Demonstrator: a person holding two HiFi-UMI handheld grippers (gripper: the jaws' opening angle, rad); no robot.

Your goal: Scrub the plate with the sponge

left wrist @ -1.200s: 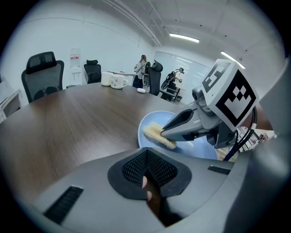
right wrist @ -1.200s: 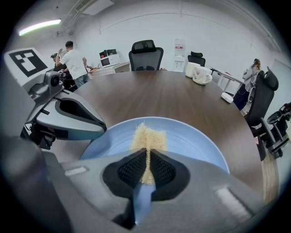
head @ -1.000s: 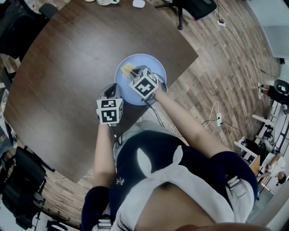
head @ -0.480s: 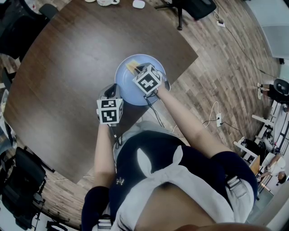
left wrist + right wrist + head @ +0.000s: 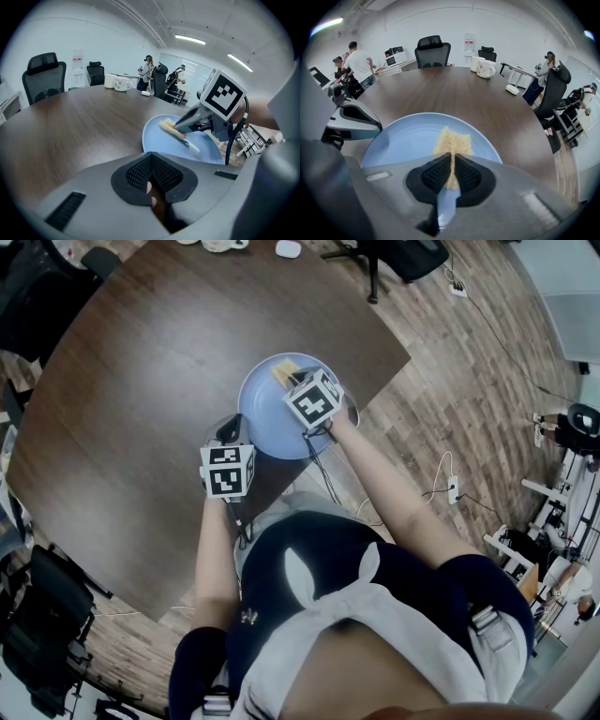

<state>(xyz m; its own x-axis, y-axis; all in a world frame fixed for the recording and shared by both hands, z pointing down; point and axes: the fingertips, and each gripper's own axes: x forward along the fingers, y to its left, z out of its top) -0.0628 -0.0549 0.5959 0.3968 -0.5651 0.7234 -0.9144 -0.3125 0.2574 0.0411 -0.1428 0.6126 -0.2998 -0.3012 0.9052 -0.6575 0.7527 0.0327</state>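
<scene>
1. Head view: the blue plate (image 5: pixel 267 423) lies on the dark wooden table (image 5: pixel 141 381), near the edge closest to the person.
2. Right gripper (image 5: pixel 451 157): its jaws are closed on the near end of the yellow sponge (image 5: pixel 452 139). The sponge's free end lies forward on the plate's surface, in the far half.
3. Left gripper (image 5: pixel 151 161): the pads are drawn together to a thin slit, and nothing identifiable sits between them. It is low at the plate's near-left rim. Contact with the rim cannot be confirmed from any view.
4. Change against one second ago: the right gripper and its marker cube have shifted across the plate, away from the person and to their right. The sponge has travelled with them toward the far rim.
5. Change against half a second ago: a further small shift in the same direction.
6. Unchanged: the plate's position on the table, and the left gripper's position and closed state.
7. Right gripper view, background: two white mugs (image 5: pixel 484 66) stand at the table's far side, well apart from the plate.
</scene>
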